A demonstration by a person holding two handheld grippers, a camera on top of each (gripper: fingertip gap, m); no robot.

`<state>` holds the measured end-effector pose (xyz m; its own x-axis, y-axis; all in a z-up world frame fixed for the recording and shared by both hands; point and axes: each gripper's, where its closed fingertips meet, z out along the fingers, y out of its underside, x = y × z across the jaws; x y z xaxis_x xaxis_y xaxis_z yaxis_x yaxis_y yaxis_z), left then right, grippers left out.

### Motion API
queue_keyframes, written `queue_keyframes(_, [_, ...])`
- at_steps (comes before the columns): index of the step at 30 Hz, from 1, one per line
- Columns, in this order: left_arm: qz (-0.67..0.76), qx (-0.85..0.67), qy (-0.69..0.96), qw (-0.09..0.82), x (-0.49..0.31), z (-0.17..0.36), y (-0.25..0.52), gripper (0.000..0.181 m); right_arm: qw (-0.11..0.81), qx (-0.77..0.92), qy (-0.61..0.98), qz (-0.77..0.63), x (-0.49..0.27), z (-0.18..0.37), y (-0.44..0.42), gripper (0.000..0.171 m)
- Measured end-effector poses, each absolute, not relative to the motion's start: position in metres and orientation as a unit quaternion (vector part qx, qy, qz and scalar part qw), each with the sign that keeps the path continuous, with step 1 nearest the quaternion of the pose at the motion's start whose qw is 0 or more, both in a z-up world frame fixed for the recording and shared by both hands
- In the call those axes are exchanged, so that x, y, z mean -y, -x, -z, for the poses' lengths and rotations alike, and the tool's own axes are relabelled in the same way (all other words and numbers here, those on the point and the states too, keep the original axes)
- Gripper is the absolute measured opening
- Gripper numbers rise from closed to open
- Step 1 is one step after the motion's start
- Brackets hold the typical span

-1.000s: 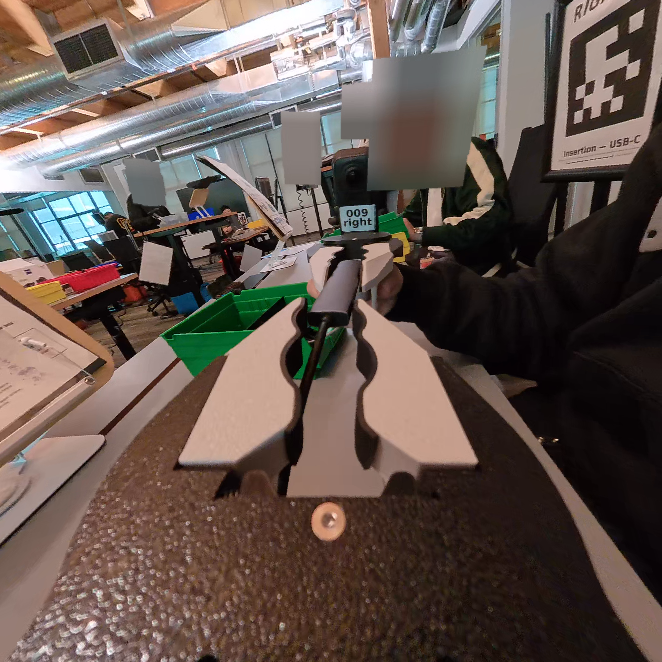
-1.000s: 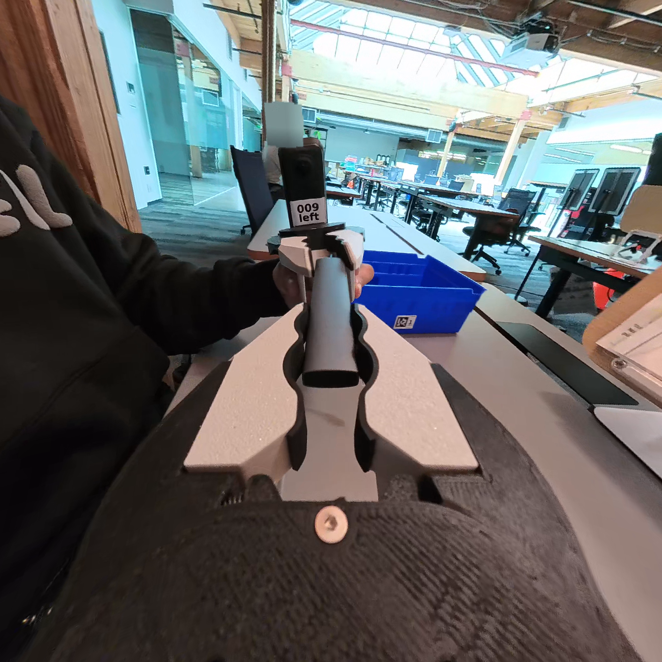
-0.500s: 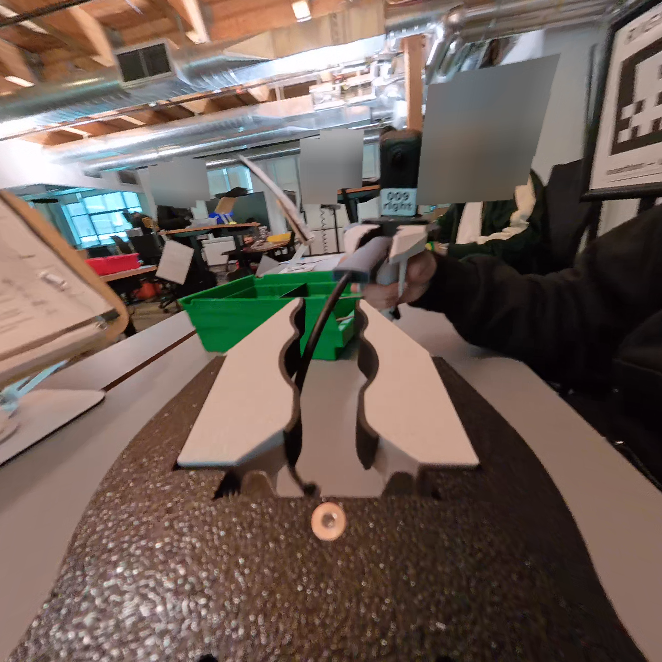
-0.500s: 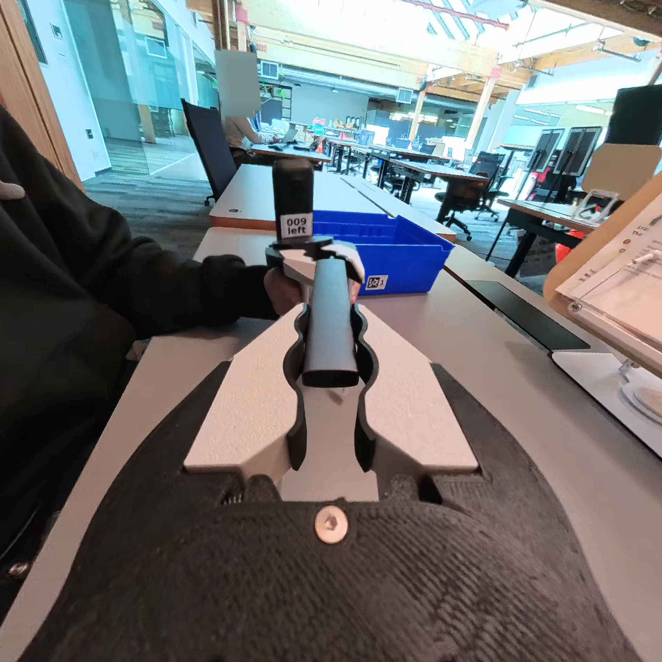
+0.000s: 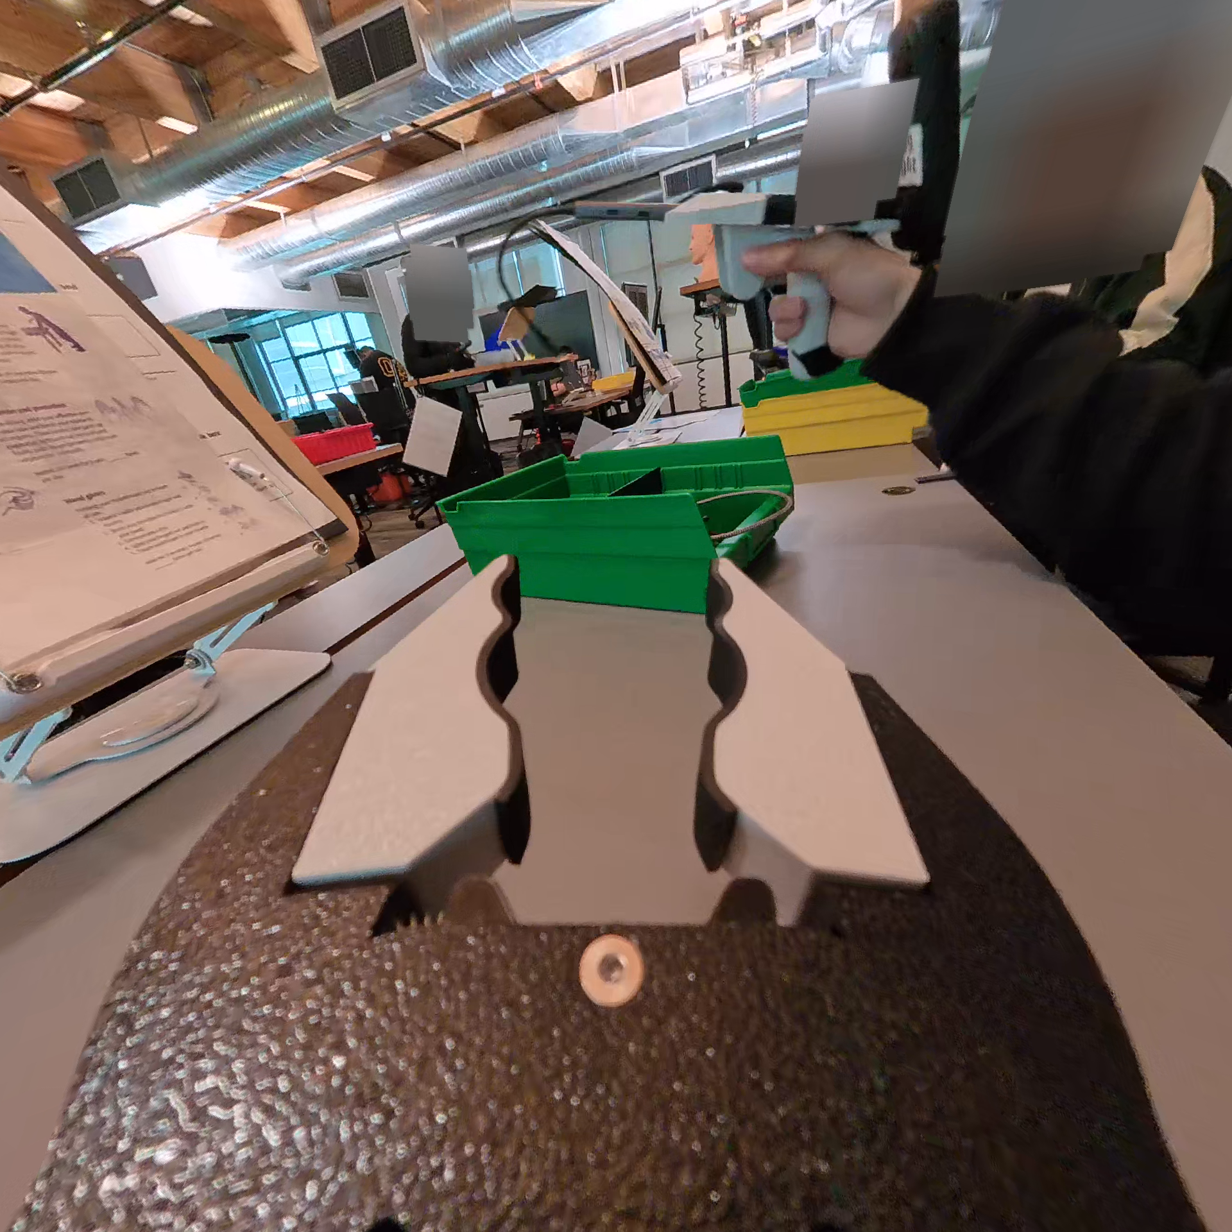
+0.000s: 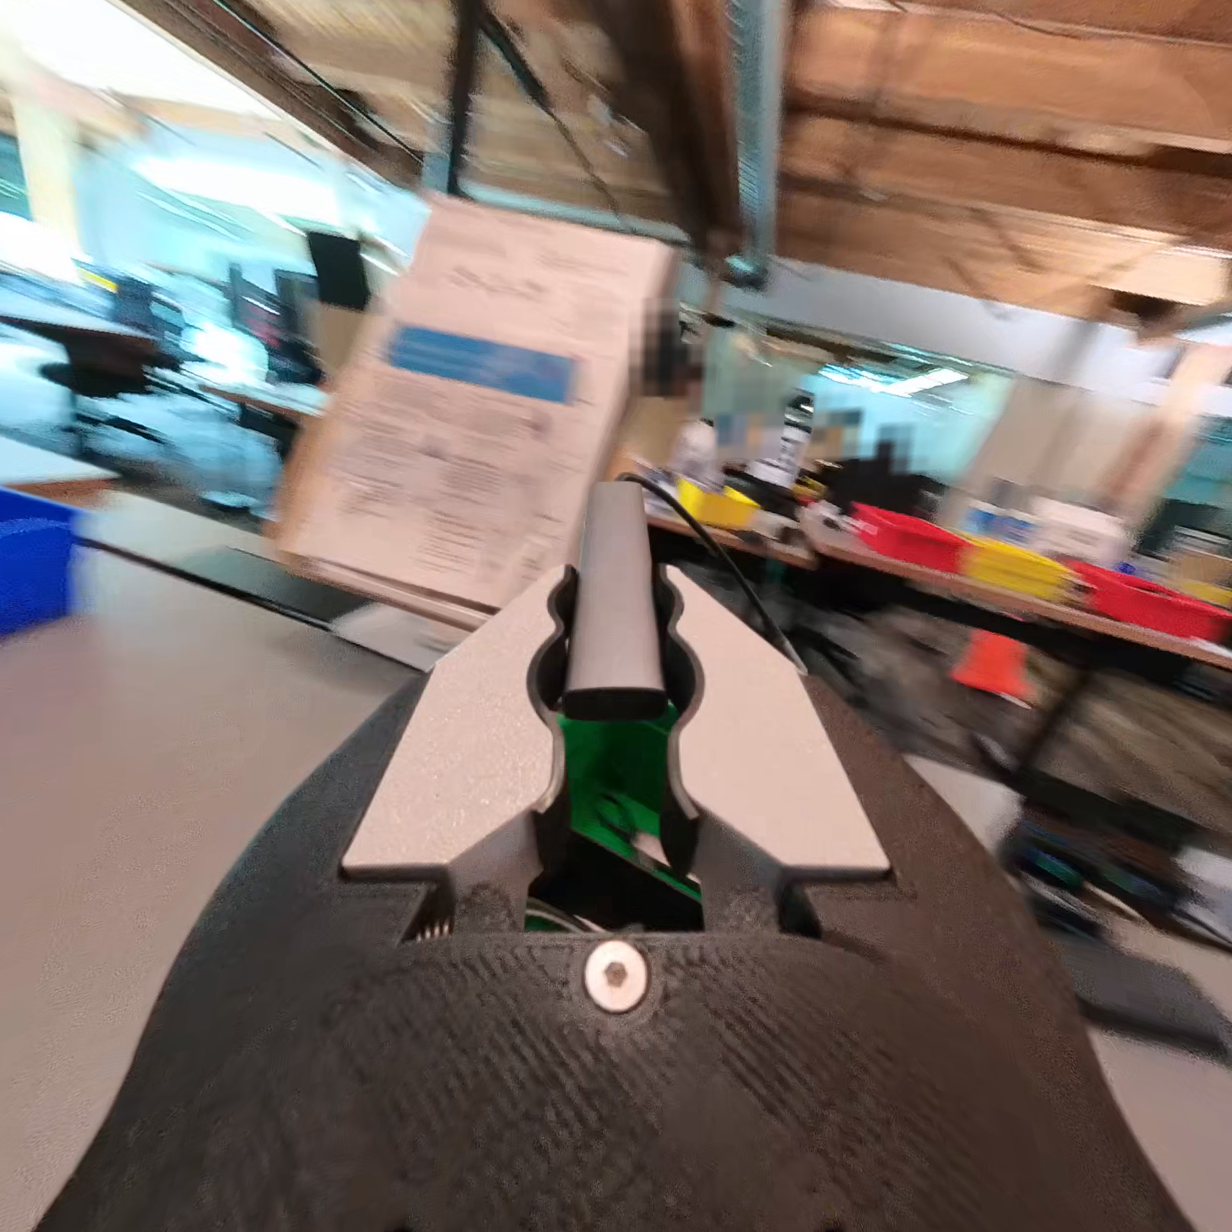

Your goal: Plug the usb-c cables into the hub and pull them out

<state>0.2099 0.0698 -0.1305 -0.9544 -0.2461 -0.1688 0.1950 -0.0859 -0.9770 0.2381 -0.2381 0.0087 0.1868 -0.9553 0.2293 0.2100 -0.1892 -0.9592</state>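
In the left wrist view my left gripper (image 5: 612, 593) is open and empty, low over the grey table (image 5: 900, 633), pointing at a green bin (image 5: 600, 533). Up at the right a hand holds my right gripper (image 5: 680, 212) in the air, shut on the slim grey hub (image 5: 617, 212), with a black cable (image 5: 510, 267) hanging from the hub's far end. In the blurred right wrist view my right gripper (image 6: 617, 583) is shut on the hub (image 6: 613, 600). The black cable (image 6: 723, 553) trails off to the right. The green bin (image 6: 613, 780) shows below, between the fingers.
A document stand (image 5: 133, 433) stands at the left and also shows in the right wrist view (image 6: 467, 413). A grey braided cable (image 5: 753, 517) lies in the green bin. Yellow bins (image 5: 833, 417) sit behind it. A blue bin (image 6: 27, 560) is at the far left. A dark sleeve (image 5: 1067, 467) reaches in from the right. The tips of one gripper are about 35 cm away from the tips of the other.
My left gripper has let go of the black cable and opened. My right gripper has risen and swung away with the hub, and now hangs over the green bin.
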Motion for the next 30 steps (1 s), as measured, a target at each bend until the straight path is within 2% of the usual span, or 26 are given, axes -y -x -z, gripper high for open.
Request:
queue_keyframes(5, [0.732,-0.663,0.023,0.153,-0.069,0.132,-0.211,0.053,0.405,-0.424,0.584,0.561,0.293,0.035,-0.293,0.022])
queue_keyframes(11, [0.742,-0.653,0.039,0.145,-0.075,0.129,-0.214,0.051,0.291,-0.459,0.669,0.507,0.29,0.121,-0.351,0.022])
queue_keyframes(18, [0.754,-0.64,0.043,0.139,-0.079,0.121,-0.211,0.05,0.263,-0.489,0.695,0.456,0.286,0.154,-0.37,0.022])
queue_keyframes(24, [0.76,-0.632,0.047,0.142,-0.081,0.115,-0.211,0.049,0.205,-0.508,0.729,0.411,0.299,0.189,-0.367,0.023])
queue_keyframes(30, [0.763,-0.629,0.05,0.136,-0.081,0.114,-0.211,0.048,0.21,-0.532,0.739,0.357,0.303,0.204,-0.362,0.023])
